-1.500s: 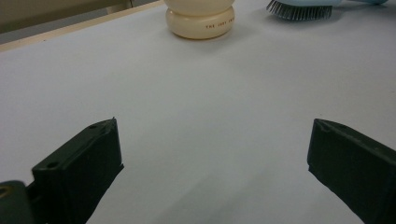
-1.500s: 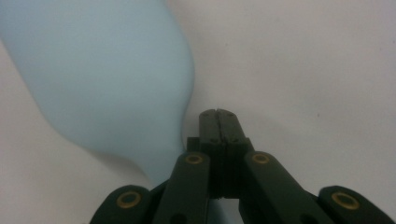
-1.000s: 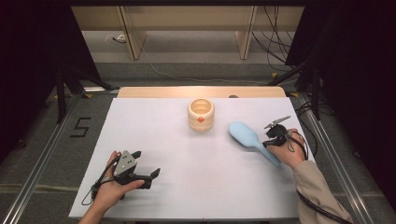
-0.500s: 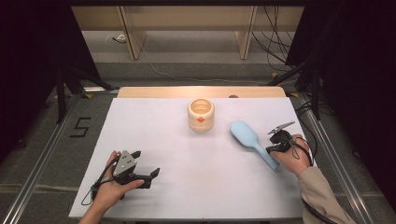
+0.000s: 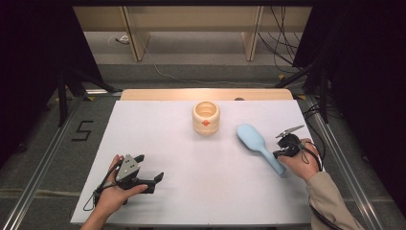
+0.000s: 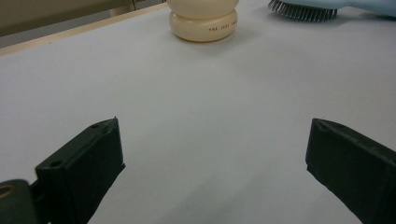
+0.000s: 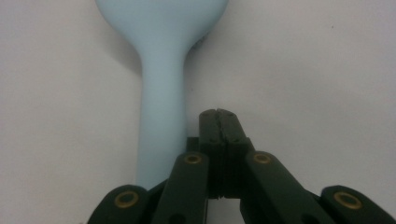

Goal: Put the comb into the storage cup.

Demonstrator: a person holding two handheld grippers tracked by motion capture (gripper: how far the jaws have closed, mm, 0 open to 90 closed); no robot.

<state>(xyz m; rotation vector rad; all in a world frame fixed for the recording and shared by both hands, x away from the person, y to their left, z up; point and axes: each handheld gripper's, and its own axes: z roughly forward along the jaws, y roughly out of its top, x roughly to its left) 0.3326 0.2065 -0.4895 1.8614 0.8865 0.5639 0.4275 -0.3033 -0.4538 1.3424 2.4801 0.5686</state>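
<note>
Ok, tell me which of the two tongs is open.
The left tongs, held low at the table's near-left corner: their jaws stand wide apart over bare table. The right tongs, beside the blue hairbrush handle, are shut on nothing.

White flat surface (image 5: pixel 191 191) with a pale wooden strip (image 5: pixel 163 94) along its far edge. Cream, rounded two-tier jar (image 5: pixel 206 117) with a small orange mark on its front stands upright near the far middle. Grey floor at left bears a black "5" marking (image 5: pixel 82 130); black cables (image 5: pixel 282 52) trail beyond.
</note>
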